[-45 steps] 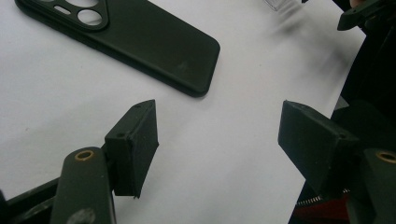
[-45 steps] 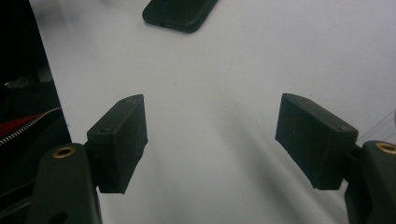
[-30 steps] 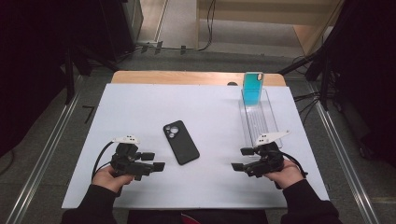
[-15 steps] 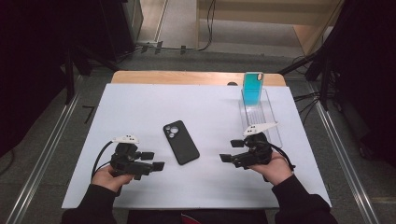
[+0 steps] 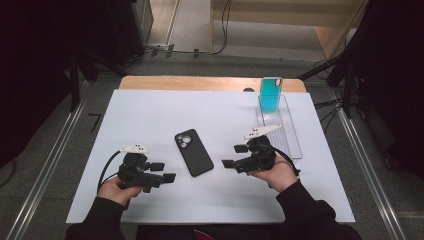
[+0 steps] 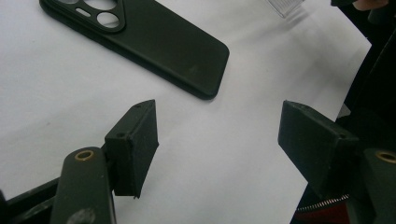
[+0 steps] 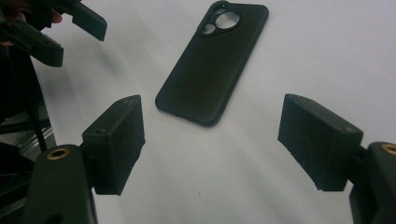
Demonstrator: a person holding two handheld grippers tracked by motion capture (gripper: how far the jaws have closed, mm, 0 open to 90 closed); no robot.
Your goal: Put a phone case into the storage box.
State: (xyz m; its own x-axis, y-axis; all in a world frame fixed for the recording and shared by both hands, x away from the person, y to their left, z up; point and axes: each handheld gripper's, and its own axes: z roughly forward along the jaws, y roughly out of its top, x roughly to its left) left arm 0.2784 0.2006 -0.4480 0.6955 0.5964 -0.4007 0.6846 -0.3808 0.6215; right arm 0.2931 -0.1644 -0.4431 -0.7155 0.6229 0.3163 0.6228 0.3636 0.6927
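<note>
A black phone case (image 5: 193,153) lies flat, camera cut-outs up, in the middle of the white table (image 5: 150,115). My right gripper (image 5: 233,156) hovers just to its right, jaws open and pointing left at it, nothing between them. In the right gripper view the case (image 7: 213,62) lies ahead of the open jaws. My left gripper (image 5: 163,172) rests low at the case's left, also open and empty; the case (image 6: 140,42) lies beyond its jaws. A teal phone (image 5: 270,95) stands upright at the far end of a clear tray (image 5: 290,135).
The clear tray lies along the table's right side, just behind my right hand. A wooden strip (image 5: 200,83) borders the far edge. Metal rails (image 5: 45,165) run along both sides of the table. The other gripper (image 7: 51,32) shows at the top left of the right gripper view.
My right gripper has moved left across the table from beside the tray toward the black case, jaws still open. The left gripper has stayed in place.
</note>
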